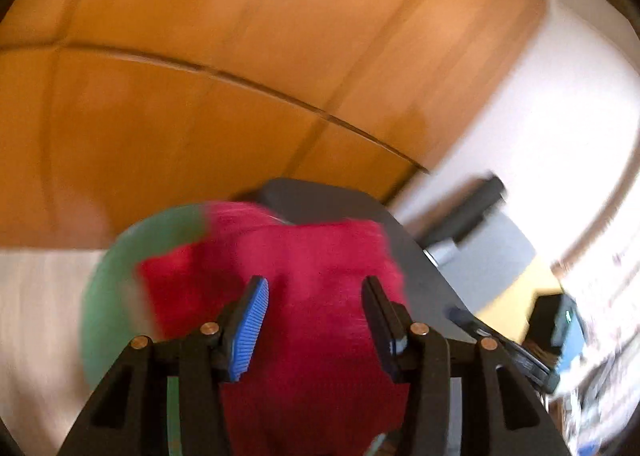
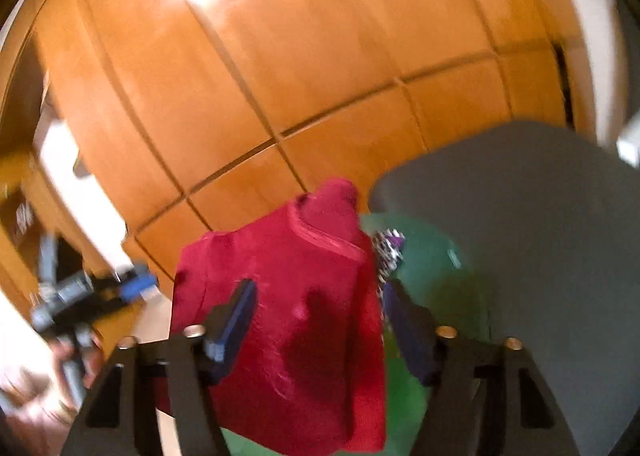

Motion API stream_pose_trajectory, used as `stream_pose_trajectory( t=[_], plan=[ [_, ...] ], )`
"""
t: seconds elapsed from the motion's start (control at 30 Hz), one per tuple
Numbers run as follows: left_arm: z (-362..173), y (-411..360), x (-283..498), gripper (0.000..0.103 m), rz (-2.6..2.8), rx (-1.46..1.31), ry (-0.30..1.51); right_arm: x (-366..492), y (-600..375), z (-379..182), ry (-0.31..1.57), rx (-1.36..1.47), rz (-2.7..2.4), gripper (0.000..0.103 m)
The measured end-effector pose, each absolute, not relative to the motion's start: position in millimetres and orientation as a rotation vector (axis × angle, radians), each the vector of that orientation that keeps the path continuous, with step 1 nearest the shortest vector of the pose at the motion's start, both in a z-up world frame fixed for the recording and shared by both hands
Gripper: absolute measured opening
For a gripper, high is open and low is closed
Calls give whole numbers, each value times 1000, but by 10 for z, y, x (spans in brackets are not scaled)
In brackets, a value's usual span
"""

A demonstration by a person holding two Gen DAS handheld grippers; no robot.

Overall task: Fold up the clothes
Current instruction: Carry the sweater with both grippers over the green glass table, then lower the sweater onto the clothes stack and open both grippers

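Observation:
A folded red knit garment [image 1: 304, 256] lies on a round green surface [image 1: 108, 296], just beyond my left gripper [image 1: 315, 284], whose blue-padded fingers stand wide open above it. The right wrist view shows the same red garment [image 2: 288, 288] on the green surface [image 2: 440, 276], with its collar or hem edge at the far side. My right gripper [image 2: 320, 288] is open over it, with nothing pinched. Far left in that view is the left gripper [image 2: 132, 284], held by a hand [image 2: 32, 396]. Both views are motion-blurred.
A dark grey chair back [image 2: 520, 224] stands close behind the green surface on the right, also visible as a grey chair back [image 1: 320, 200]. A purple patterned cloth [image 2: 388, 252] peeks out beside the red garment. Orange wooden panels [image 2: 280, 76] fill the background.

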State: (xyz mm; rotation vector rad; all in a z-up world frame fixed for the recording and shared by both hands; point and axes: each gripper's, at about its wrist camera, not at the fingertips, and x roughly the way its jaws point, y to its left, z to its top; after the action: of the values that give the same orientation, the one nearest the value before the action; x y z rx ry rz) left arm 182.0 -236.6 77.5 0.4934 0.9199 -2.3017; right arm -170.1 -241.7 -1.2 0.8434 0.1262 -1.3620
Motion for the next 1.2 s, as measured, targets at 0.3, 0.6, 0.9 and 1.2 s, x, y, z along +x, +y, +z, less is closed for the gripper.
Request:
stream_pose_trajectory(
  t=[0.3, 0.6, 0.9, 1.2],
  plan=[
    [177, -3246, 1106, 40, -2012, 915, 629, -1433, -3325, -137, 427, 805, -1398, 44],
    [-103, -3435, 1306, 41, -1924, 963, 715, -1529, -4122, -432, 538, 859, -1453, 44],
    [111, -3315, 1138, 40, -1966, 868, 595, -1598, -3811, -303, 496, 827, -1535, 83],
    [473, -2336, 1947, 44, -1804, 572, 751, -1754, -2660, -82, 337, 777, -1691, 91]
  ],
)
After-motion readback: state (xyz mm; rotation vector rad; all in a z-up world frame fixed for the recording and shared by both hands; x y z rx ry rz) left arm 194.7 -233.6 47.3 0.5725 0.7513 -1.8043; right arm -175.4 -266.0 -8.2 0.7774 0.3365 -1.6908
